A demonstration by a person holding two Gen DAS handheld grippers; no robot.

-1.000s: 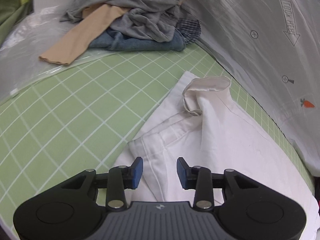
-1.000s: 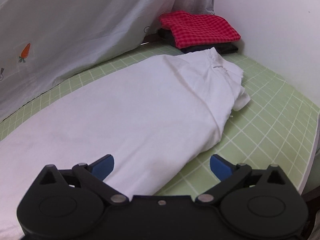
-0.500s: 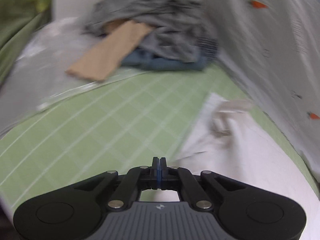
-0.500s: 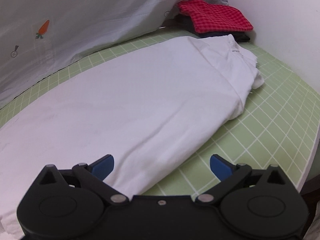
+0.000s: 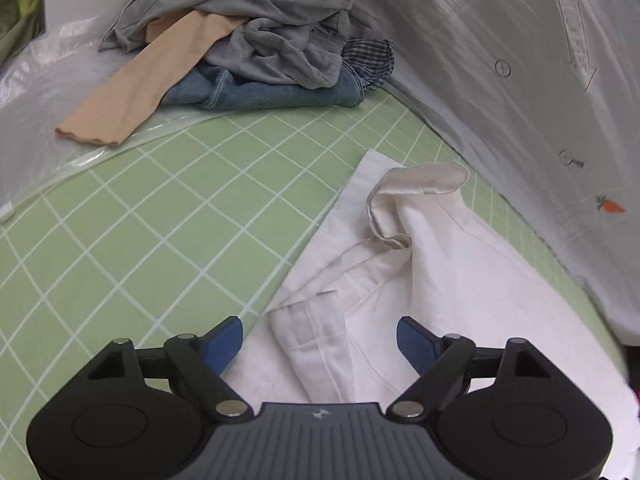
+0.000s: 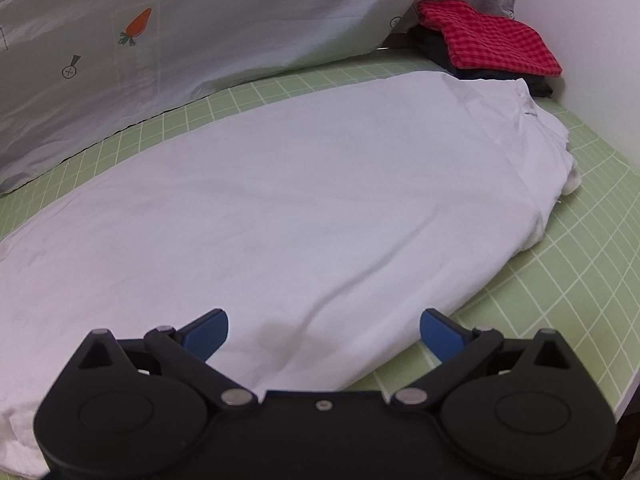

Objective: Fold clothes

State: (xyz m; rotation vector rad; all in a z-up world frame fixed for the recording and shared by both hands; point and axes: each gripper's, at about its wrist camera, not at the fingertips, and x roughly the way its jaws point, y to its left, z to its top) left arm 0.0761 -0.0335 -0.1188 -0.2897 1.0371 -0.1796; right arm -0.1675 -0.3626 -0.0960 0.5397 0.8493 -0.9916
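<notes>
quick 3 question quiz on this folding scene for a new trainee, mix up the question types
1. True or false: the left claw is clamped on the white garment.
2. Multiple choice: what lies on top of the folded stack in the far corner of the right wrist view? A) red checked cloth B) blue jeans C) beige sleeve
3. Fill in: the unfolded pile in the left wrist view rests on a sheet of clear ____.

Key:
1. False. Its jaws are opening, with the waistband lying between them but not pinched.
2. A
3. plastic
</notes>
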